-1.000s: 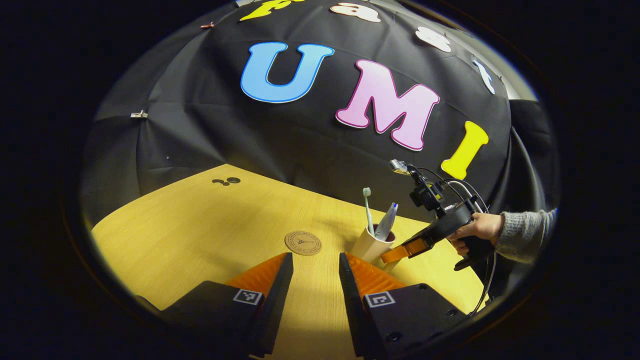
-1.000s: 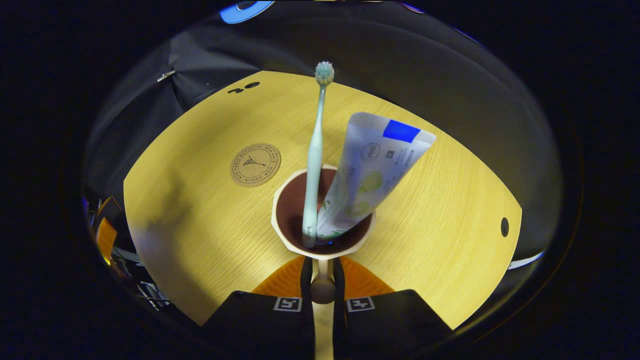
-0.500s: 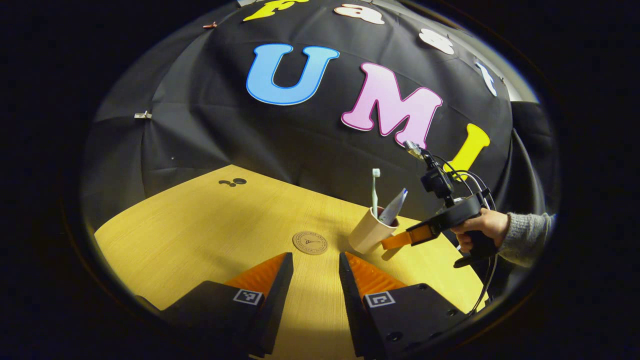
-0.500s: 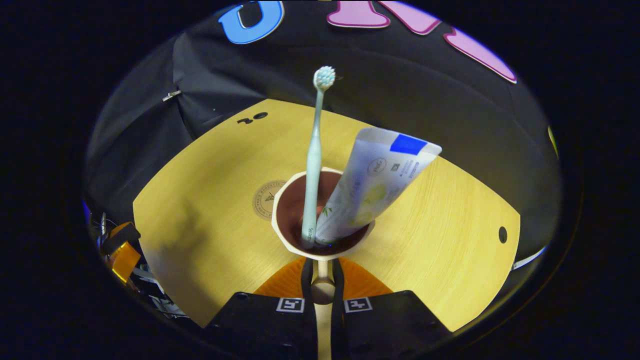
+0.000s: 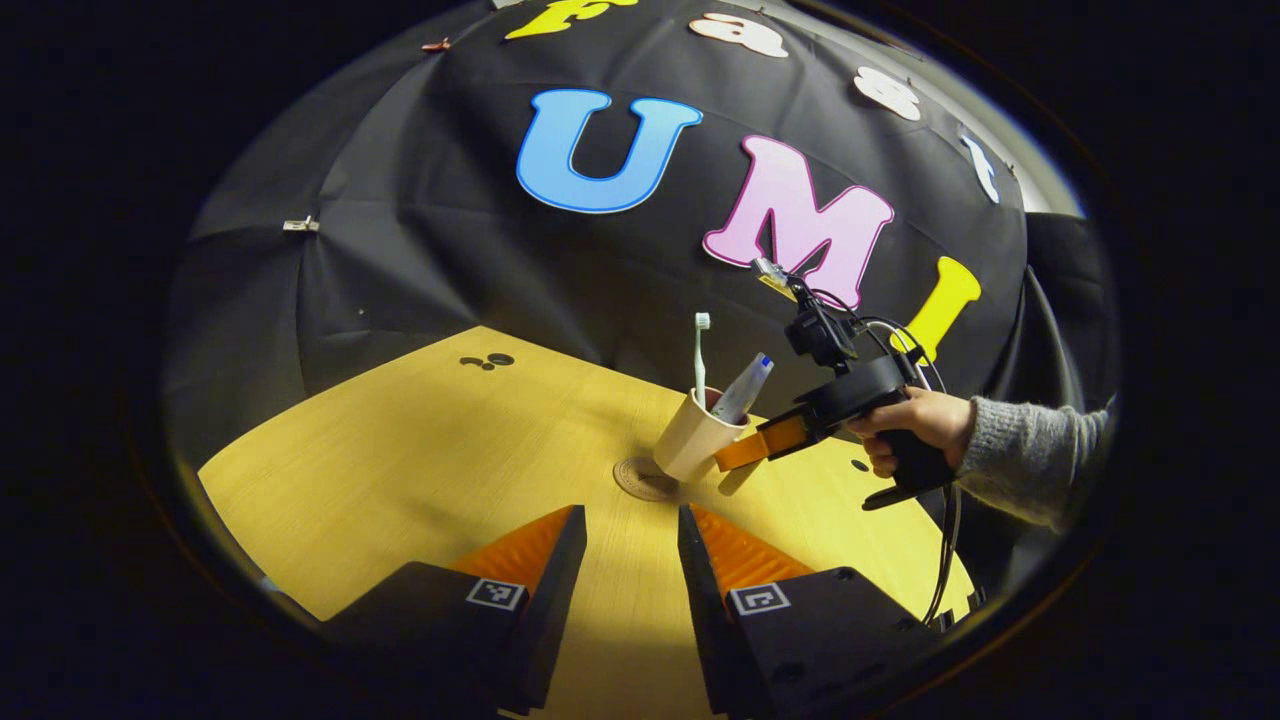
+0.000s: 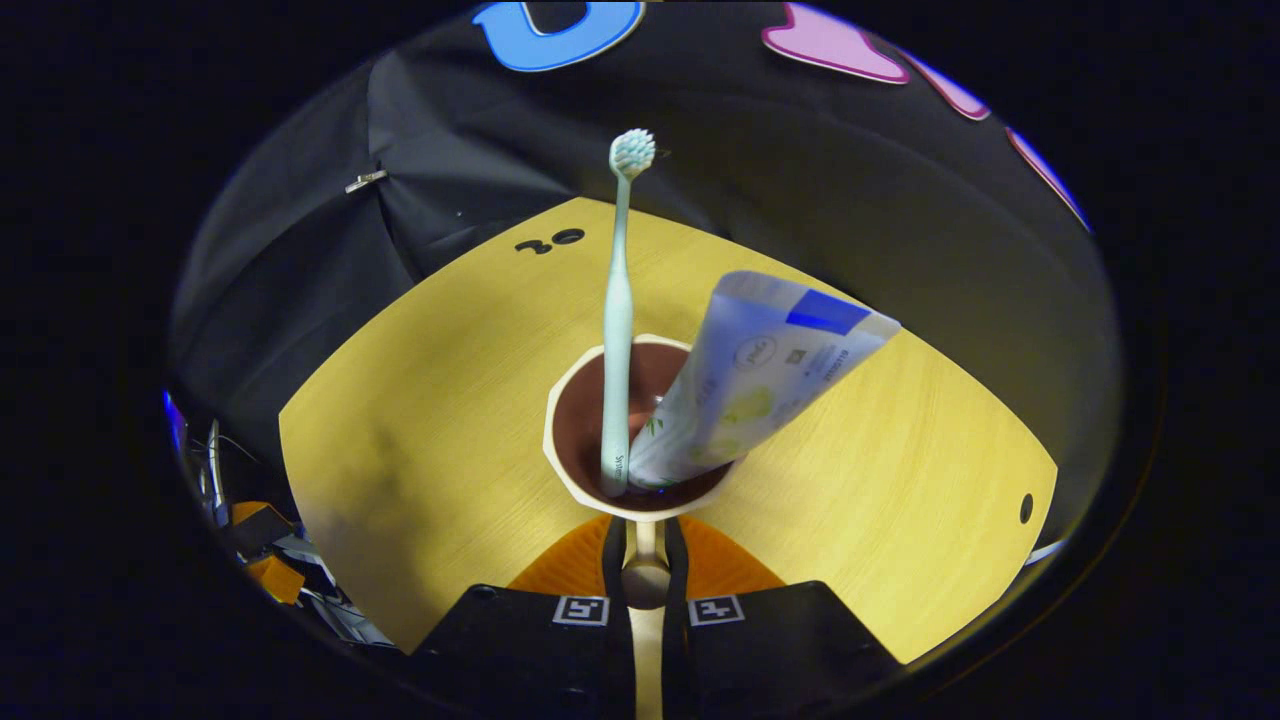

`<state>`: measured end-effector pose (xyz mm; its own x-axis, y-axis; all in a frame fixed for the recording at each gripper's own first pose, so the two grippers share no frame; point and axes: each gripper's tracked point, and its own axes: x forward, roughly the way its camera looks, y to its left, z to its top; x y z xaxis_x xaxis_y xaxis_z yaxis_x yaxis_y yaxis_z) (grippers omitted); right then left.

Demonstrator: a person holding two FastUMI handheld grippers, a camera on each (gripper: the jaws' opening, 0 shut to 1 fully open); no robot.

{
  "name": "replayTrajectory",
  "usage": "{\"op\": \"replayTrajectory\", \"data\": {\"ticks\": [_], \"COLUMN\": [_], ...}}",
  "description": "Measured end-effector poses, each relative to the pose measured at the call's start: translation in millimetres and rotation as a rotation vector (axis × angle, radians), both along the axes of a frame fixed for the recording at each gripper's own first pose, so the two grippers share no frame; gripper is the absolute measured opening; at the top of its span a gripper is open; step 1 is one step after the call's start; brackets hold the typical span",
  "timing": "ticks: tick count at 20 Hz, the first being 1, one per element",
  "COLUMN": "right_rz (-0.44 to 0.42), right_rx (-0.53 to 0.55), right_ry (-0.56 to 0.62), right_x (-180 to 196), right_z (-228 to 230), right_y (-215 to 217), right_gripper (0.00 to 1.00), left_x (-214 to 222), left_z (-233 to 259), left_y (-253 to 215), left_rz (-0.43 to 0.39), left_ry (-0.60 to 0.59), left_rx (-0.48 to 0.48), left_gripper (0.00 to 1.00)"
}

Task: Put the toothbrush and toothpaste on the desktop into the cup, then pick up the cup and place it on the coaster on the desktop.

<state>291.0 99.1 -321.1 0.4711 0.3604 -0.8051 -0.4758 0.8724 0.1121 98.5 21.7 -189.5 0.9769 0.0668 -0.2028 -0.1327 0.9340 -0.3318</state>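
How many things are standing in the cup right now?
2. The toothbrush stands on the left side of the cup, bristles up; the toothpaste leans right beside it. Anything smaller at the bottom could be hidden.

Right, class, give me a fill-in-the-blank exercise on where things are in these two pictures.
1. The toothbrush and toothpaste stand inside the ____.
2. The right gripper is shut on the cup's ____.
3. The cup is tilted above the ____ on the table.
4. The left gripper is ____.

Missing words: cup; rim; coaster; open
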Motion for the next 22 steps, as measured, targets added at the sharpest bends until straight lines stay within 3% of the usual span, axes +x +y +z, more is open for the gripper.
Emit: {"op": "replayTrajectory", "data": {"ticks": [15, 18, 20, 22], "right_rz": [0.034, 0.036, 0.028, 0.009], "right_rx": [-0.075, -0.102, -0.106, -0.078], "right_ry": [0.087, 0.091, 0.089, 0.077], "right_x": [22.2, 15.5, 16.9, 21.4], "right_z": [-42.1, -42.9, -43.2, -36.2], "right_y": [35.6, 28.0, 27.9, 30.6], "right_gripper": [0.15, 0.29, 0.29, 0.39], "left_x": [9.0, 13.7, 13.5, 13.9], "left_z": [-21.0, -19.2, -16.5, -15.0], "left_y": [28.7, 27.8, 29.0, 29.8], "left_rz": [0.026, 0.021, 0.018, 0.018], "left_ry": [0.044, 0.041, 0.037, 0.043], "left_rx": [-0.061, -0.062, -0.055, -0.046], "left_gripper": [0.6, 0.6, 0.6, 0.6]}}
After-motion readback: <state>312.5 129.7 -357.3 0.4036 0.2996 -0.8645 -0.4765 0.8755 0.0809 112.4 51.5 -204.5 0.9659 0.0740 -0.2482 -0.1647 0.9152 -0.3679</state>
